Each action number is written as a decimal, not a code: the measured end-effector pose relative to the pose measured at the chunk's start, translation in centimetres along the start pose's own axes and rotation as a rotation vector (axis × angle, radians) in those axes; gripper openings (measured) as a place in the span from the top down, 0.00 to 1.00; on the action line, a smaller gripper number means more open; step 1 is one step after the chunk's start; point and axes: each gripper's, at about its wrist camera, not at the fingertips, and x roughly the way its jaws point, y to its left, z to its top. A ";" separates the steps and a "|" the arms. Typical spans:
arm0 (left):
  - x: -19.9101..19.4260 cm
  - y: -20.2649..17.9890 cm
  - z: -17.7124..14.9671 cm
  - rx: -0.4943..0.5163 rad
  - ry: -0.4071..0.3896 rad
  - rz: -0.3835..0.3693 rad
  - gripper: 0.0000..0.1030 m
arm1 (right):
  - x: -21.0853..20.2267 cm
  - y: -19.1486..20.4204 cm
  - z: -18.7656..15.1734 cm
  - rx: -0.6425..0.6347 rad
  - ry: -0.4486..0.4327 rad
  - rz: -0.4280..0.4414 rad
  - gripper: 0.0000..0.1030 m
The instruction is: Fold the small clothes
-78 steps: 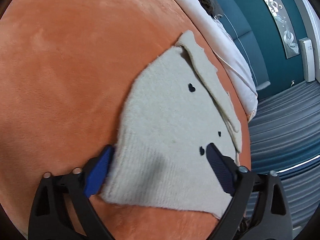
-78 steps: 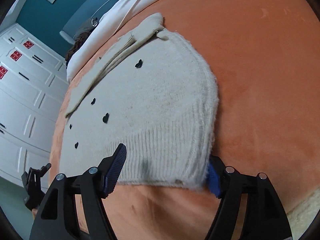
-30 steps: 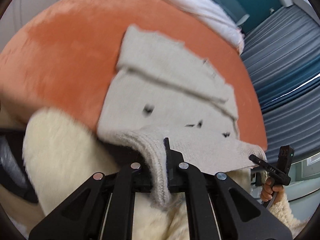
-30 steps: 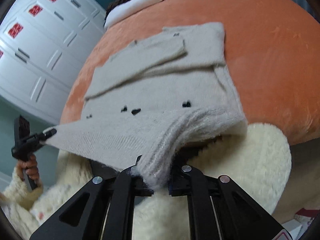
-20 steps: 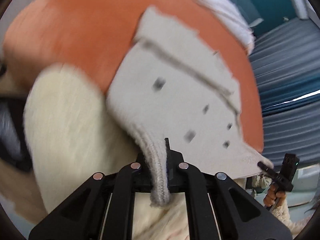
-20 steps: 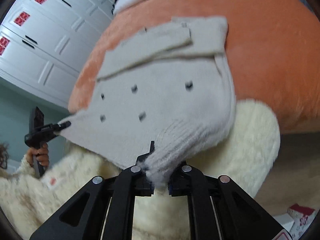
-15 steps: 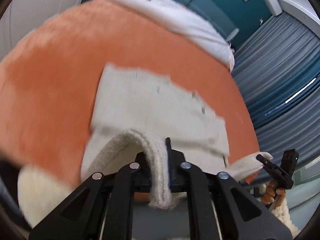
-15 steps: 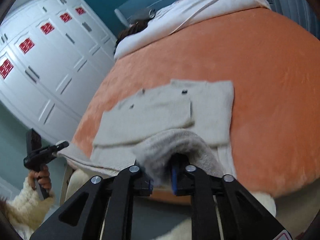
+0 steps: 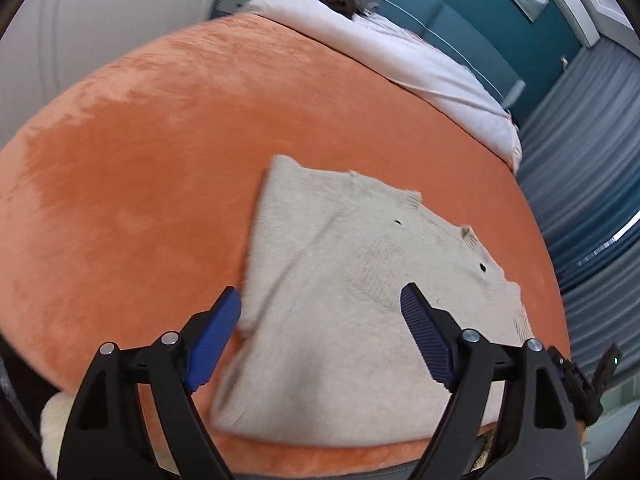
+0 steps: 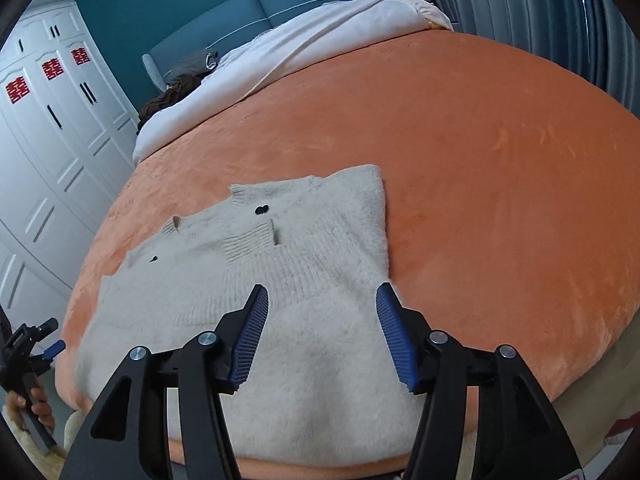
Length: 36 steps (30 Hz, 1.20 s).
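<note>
Both wrist cameras sit low at the near edge of the orange bed, looking forward and down along their own fingers. Both share the cream sweater filling lower centre, with the teal headboard along the top.

One cream knit sweater lies folded on one orange blanket, directly ahead of two grippers: the left gripper and the right gripper, each with two blue-padded fingers spread wide and nothing between them. Three small dark marks show on the knit beyond the right gripper's fingertips, two beyond the left's. Far past both grippers lie one white duvet and one teal headboard.
</note>
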 end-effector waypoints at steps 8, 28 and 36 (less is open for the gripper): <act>9.0 -2.4 1.0 0.076 0.133 0.078 0.30 | 6.6 0.3 2.3 -0.069 0.093 -0.127 0.48; 8.2 -2.8 11.8 0.033 -0.039 0.051 0.94 | 6.4 -0.6 11.7 0.068 -0.072 0.038 0.92; 10.0 -2.1 7.5 0.065 0.008 0.218 0.80 | 7.0 -0.8 8.2 0.116 -0.034 -0.063 0.83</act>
